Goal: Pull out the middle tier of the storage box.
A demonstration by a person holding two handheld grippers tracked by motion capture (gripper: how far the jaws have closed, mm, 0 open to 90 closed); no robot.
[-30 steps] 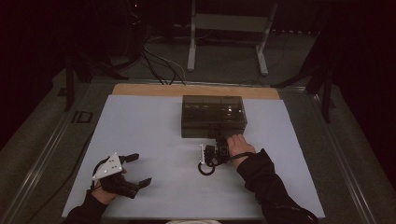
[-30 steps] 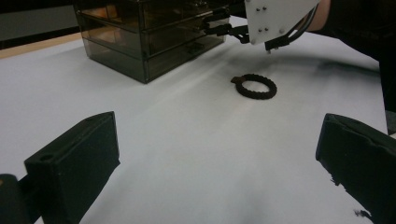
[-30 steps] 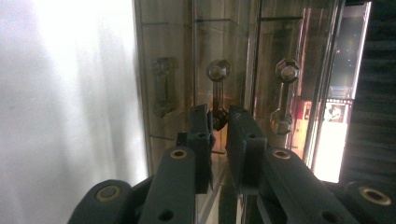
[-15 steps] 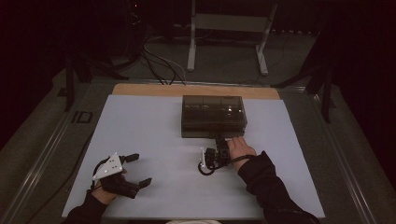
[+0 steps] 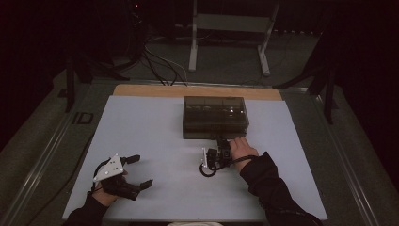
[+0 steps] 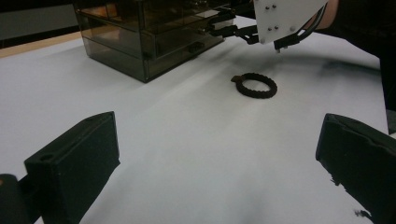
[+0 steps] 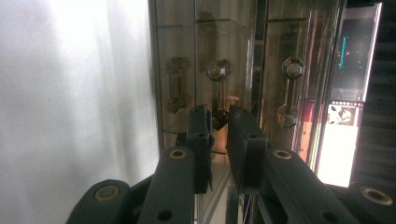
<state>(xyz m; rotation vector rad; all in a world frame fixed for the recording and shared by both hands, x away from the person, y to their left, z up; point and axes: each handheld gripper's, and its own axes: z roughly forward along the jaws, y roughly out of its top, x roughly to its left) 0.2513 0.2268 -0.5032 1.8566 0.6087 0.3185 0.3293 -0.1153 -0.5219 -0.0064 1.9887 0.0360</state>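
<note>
High view: a smoky translucent plastic drawer cabinet (image 5: 215, 117) stands at the far middle of the white table sheet (image 5: 155, 122). The right gripper (image 5: 221, 143) is at its front face; the left gripper (image 5: 139, 170) rests near the near-left corner, jaws released wide.

Left gripper view: a black ribbed ring (image 6: 254, 85) lies on the sheet just before the cabinet (image 6: 140, 37).

Right gripper view: the jaws are nearly clenched at a small drawer handle (image 7: 218, 114); whether the pads grip it I cannot tell.

Black claws (image 5: 141, 172), grey three-cornered plate (image 5: 109, 167), dark sleeves (image 5: 268, 183).
</note>
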